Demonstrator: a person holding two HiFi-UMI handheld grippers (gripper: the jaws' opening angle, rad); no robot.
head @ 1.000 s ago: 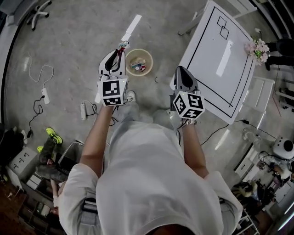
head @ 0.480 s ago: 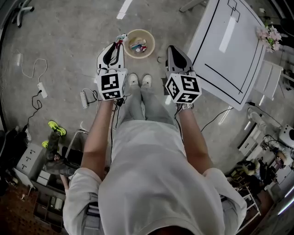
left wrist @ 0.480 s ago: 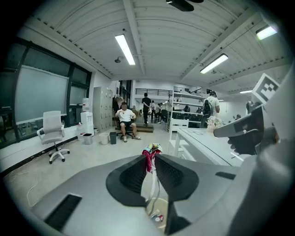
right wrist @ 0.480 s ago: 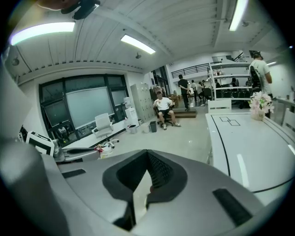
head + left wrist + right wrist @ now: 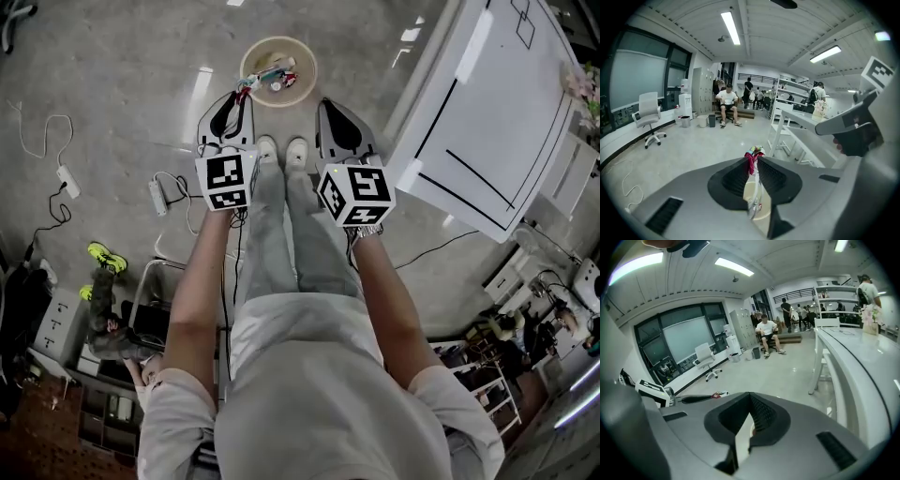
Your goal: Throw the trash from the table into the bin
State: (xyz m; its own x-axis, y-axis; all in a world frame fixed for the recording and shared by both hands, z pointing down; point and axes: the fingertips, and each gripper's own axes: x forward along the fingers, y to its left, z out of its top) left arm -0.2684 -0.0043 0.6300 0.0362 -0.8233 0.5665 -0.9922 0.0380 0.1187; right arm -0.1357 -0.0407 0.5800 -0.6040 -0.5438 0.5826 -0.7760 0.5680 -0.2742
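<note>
My left gripper [image 5: 246, 92] is shut on a crumpled red and multicoloured wrapper [image 5: 249, 84], whose end sticks out past the fingertips just short of the bin's near rim. In the left gripper view the wrapper [image 5: 753, 157] is pinched at the tips of the left gripper [image 5: 753, 164]. The round beige bin [image 5: 255, 56] stands on the floor with several bits of trash inside. My right gripper [image 5: 323, 103] hangs beside the left one, shut, with nothing in it; in its own view the right gripper [image 5: 750, 397] has its tips meeting. The white table [image 5: 497, 112] is to the right.
The person's feet [image 5: 281, 150] stand just before the bin. A power strip [image 5: 157, 195] and a cable lie on the floor to the left, with yellow shoes [image 5: 101, 253] further left. Flowers [image 5: 581, 84] stand at the table's far edge. A seated person [image 5: 726, 99] and an office chair [image 5: 649, 117] are far off.
Both grippers have sunk towards the floor and come closer to the bin. The table has slid to the right of the view. The left gripper still holds the wrapper.
</note>
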